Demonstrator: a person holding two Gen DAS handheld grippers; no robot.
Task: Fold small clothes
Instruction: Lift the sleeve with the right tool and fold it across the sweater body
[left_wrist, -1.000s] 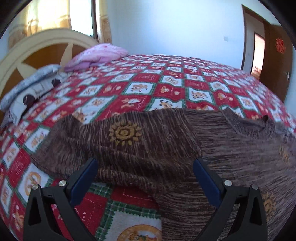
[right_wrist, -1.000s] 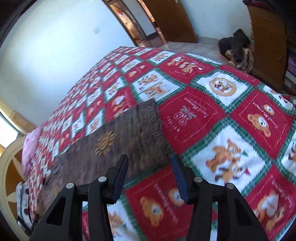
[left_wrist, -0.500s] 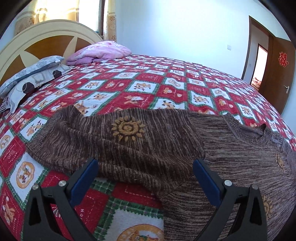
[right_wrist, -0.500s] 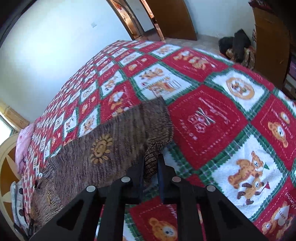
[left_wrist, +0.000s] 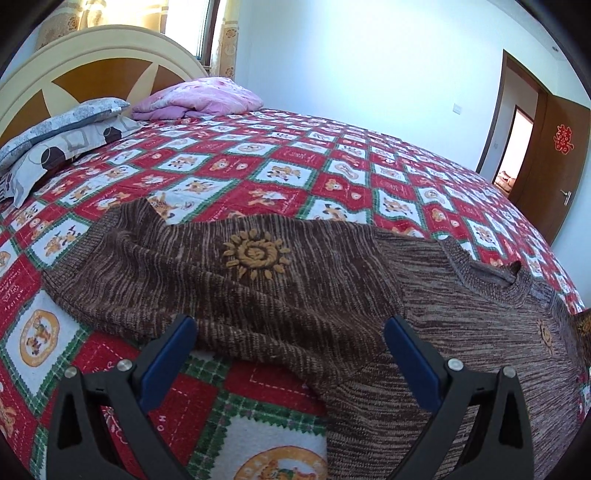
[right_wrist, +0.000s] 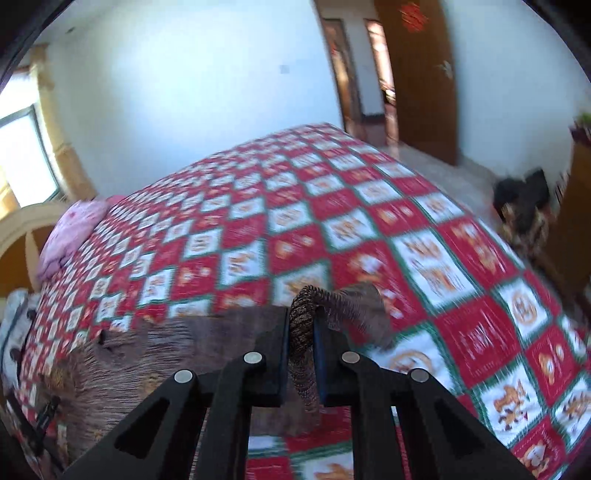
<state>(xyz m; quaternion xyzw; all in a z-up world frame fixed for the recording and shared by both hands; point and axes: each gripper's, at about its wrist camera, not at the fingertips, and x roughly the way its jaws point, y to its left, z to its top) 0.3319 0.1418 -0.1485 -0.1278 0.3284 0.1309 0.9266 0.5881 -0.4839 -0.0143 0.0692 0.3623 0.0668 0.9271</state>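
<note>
The right gripper (right_wrist: 301, 332) pinches the sweater's (left_wrist: 258, 295) cuff (right_wrist: 303, 314), lifted off the quilt (left_wrist: 295, 177). Its bite is thin and could slip mid-fold. The left gripper (left_wrist: 288, 347) gapes wide, sleeve spread toward ten o'clock.

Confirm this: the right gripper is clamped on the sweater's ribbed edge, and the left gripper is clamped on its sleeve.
The left gripper isn't clamped: the left wrist view shows its fingers wide apart over the brown sweater. The right gripper does grip the ribbed edge.
</note>
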